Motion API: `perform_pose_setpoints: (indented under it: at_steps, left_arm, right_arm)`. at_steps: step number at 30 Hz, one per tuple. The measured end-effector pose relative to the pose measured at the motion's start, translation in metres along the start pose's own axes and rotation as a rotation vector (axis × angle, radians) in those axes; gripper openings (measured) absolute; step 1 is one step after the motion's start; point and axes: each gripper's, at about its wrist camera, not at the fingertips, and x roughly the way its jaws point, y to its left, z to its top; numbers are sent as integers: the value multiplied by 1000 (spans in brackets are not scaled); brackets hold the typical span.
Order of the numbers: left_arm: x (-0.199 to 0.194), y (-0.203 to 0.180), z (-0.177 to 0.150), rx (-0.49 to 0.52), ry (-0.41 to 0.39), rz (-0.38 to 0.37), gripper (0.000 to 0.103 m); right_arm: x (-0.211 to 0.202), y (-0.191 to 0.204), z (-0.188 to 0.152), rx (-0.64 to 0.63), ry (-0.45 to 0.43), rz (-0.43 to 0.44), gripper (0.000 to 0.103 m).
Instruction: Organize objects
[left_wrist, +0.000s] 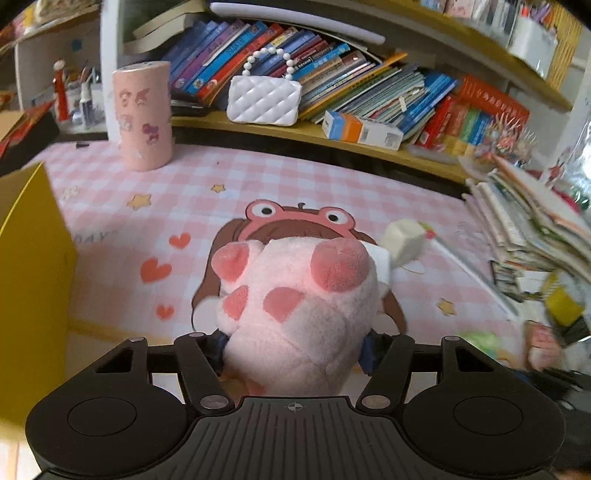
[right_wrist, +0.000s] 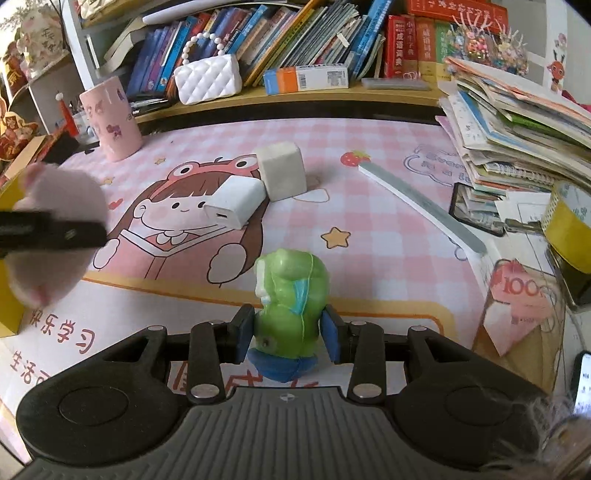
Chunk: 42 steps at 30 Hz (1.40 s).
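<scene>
My left gripper is shut on a pink plush toy with darker pink patches and holds it above the pink checked desk mat. The same plush toy shows at the left edge of the right wrist view, next to a yellow box. My right gripper is shut on a green figure with a blue base, which stands upright on the mat. A white charger and a grey-white cube lie touching in the middle of the mat.
A yellow box stands at the left. A pink cylinder stands at the back left, and a white quilted purse sits on the bookshelf ledge. A stack of books, a white ruler and a yellow tape roll lie at the right.
</scene>
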Motion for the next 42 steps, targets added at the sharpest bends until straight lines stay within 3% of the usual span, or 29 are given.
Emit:
perform_pose_setpoints:
  at_steps: [12,19,29,42]
  left_arm:
    - [-44,5,-18,-25,-26,-24,62]
    - [-64,5,-32,-29,-38,-74,62]
    - [-102,13,-65,-5,-61,-162,62]
    - [-162,78,-120,-61,-69,-185,62]
  right_arm:
    - [29,5,9,-10,3,-42,36]
    - [-16,15,-3,2,-33,-28,36]
    - [-81,58,-54,-15,-16,-17,36]
    - [-123,142,-109,-103,21,-28,36]
